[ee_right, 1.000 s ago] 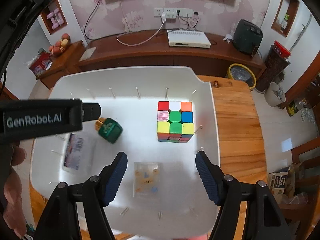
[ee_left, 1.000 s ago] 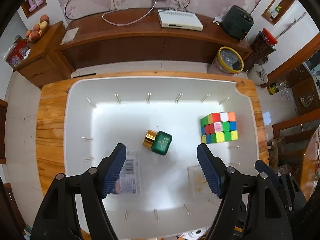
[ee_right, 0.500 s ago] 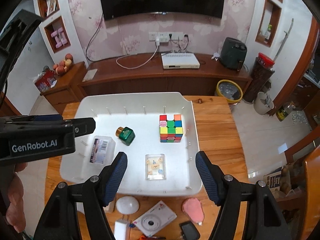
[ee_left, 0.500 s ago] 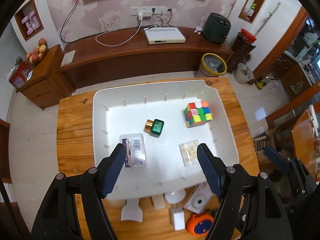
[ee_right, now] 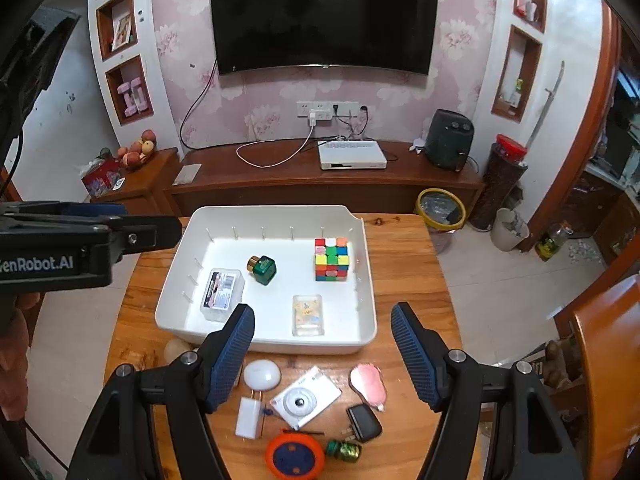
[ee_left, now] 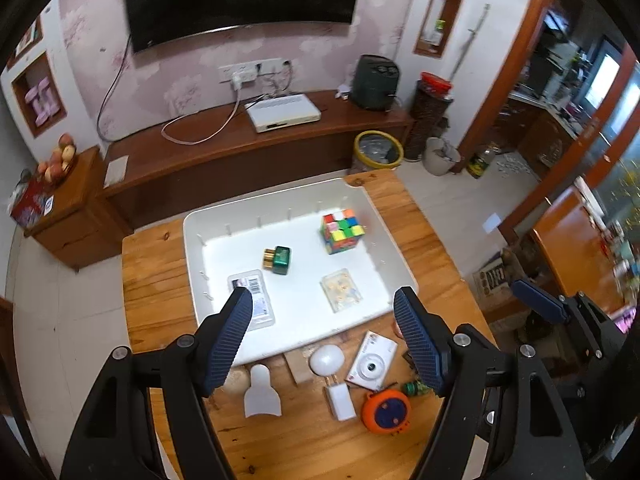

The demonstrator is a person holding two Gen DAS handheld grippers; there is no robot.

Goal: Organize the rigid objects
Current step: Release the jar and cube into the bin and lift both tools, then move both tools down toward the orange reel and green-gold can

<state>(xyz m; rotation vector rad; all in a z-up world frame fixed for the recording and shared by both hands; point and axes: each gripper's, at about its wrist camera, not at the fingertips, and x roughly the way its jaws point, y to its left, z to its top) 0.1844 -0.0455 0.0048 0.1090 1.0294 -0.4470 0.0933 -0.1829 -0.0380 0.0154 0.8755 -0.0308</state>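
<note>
both views have pulled up and back since a second ago: then the white tray (ee_right: 362,236) filled each frame, now the whole wooden bench (ee_right: 404,280) shows, with loose things along its near edge. the left hand-held gripper (ee_left: 324,338) and right hand-held gripper (ee_right: 322,354) are spread with nothing between the pads, the same gap as before. inside the tray nothing has shifted: colour cube (ee_right: 331,259) at 1 o'clock, green bottle (ee_right: 262,270) near the middle, barcoded clear box (ee_right: 222,289) at 9 o'clock, small clear case (ee_right: 307,314) at 6 o'clock. newly in view in front of the tray: white camera (ee_right: 304,398), white charger (ee_right: 248,418), orange round device (ee_right: 294,456), pink brush (ee_right: 370,386).
</note>
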